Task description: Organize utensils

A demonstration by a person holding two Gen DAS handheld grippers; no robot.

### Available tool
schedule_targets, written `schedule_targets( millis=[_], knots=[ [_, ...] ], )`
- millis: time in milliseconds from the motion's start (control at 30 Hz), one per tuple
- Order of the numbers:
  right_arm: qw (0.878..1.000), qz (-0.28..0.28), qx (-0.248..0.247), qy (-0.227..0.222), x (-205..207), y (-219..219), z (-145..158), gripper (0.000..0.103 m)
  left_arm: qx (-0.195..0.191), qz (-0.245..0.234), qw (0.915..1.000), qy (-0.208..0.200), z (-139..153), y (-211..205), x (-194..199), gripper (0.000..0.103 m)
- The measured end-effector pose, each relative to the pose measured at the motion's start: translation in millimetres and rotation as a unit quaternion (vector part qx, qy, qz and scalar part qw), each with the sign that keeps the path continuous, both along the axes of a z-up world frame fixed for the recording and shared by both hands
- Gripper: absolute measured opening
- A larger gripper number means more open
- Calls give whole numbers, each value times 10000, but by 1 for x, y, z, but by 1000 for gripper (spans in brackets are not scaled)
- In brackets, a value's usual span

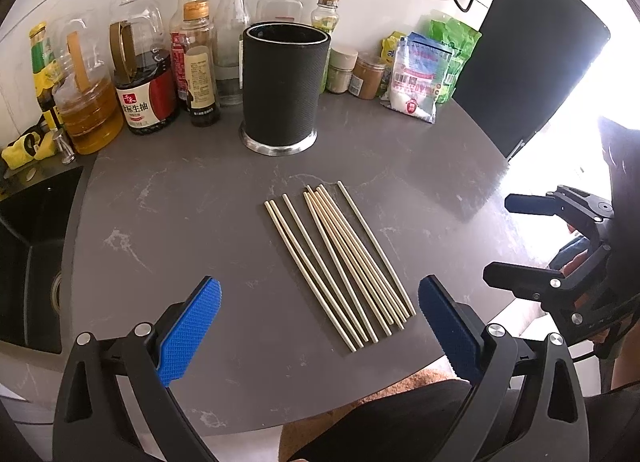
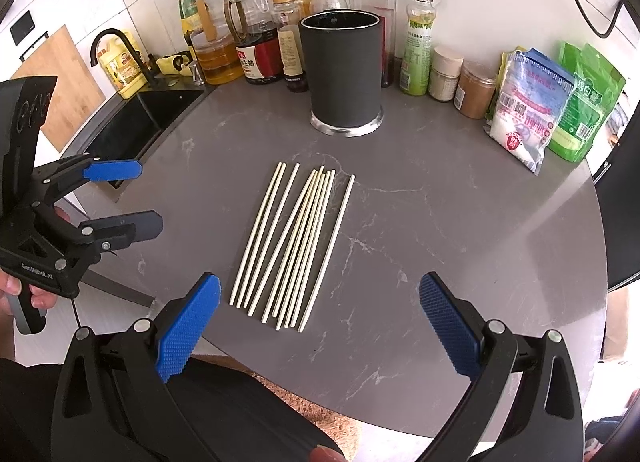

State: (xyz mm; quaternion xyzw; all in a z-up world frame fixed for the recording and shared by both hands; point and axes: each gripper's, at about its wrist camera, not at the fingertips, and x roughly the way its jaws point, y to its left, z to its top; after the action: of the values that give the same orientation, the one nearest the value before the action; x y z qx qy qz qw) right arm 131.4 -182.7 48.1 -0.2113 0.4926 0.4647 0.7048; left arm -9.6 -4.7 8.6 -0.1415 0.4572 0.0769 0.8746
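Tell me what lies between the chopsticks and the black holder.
Nothing: only bare grey countertop separates the chopsticks from the black holder. Both wrist views show that gap clear.

Holder (image 1: 282,86) interior unseen, bottles (image 2: 372,2) partly hidden behind it, window glare (image 1: 580,142) washed out.

— What are you working over?
— Your surface (image 2: 460,222) is matt grey stone with pale veins. The chopsticks (image 2: 296,238) look like pale, smooth wood.
— And the holder (image 2: 340,74)?
— Matt black, finely textured, on a shiny metal base. Your fingers (image 2: 188,326) carry blue knobbly rubber-like pads on black plastic.
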Motion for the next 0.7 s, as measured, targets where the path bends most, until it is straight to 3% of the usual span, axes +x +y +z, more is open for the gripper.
schedule_targets(
  millis=[700],
  knots=[
    [10000, -75, -4, 27, 0, 1, -4, 99, -25, 56, 10000, 25, -3, 3, 1, 96]
  ],
)
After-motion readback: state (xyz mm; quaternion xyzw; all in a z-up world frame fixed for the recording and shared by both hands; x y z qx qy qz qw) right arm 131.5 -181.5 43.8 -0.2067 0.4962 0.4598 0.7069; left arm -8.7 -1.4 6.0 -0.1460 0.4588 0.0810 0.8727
